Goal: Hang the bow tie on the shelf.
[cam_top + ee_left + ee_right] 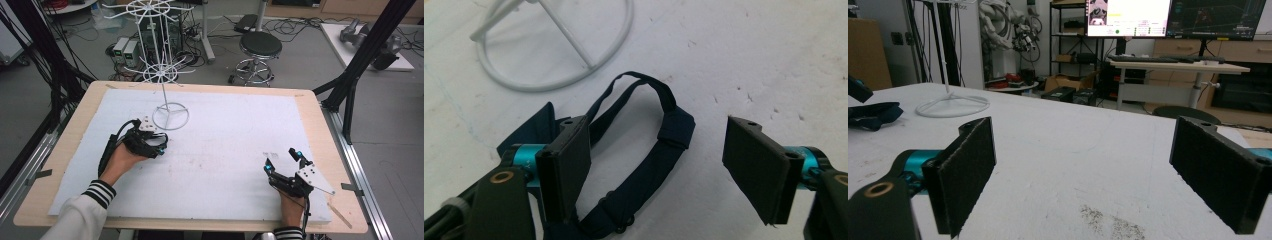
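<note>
Navy fabric strap (pixel 644 165), looped and crumpled, lies on the white foam sheet (pixel 225 150) covering my desk, just beside the ring base of the white wire rack (pixel 170 116). My left gripper (pixel 659 165) sits low over it, jaws apart and not pressing, strap between them with part of it against the left pad. My right gripper (pixel 285 159) rests well apart near the desk's right edge, jaws wide with nothing between them. A black stool (pixel 260 46) stands on the floor past the desk.
</note>
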`<state>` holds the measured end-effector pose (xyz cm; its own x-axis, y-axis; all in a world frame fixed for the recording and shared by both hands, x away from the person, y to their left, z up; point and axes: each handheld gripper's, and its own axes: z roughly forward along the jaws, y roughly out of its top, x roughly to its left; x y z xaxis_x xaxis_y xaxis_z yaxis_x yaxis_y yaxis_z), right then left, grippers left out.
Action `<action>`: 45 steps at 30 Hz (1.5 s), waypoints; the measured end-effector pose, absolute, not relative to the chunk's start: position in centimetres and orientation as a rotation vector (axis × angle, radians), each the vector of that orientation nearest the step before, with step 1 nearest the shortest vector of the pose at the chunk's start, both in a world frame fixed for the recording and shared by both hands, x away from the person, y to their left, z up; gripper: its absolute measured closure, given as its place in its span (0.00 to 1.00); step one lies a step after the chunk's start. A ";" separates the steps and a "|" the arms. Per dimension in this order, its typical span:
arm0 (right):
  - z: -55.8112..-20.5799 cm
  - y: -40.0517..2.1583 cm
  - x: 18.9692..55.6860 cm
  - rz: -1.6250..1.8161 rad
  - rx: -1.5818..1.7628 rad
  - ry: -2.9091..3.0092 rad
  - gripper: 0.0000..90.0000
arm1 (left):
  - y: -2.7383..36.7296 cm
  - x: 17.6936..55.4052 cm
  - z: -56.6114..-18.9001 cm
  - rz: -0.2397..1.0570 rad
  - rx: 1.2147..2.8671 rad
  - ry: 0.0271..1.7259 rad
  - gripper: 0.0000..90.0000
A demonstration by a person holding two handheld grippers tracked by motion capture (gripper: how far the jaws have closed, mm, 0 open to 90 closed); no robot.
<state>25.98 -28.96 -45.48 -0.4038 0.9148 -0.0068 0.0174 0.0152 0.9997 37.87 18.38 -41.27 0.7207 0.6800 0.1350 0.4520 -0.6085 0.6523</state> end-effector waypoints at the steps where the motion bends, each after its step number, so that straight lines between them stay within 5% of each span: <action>1: -45.5 -29.0 26.0 1.492 0.994 1.530 0.11 | 18.2 37.9 -41.4 0.488 2.335 0.843 0.34; 45: -45.5 -29.0 25.9 1.492 0.992 1.524 0.11 | 16.0 39.2 -42.1 0.450 2.450 0.915 0.78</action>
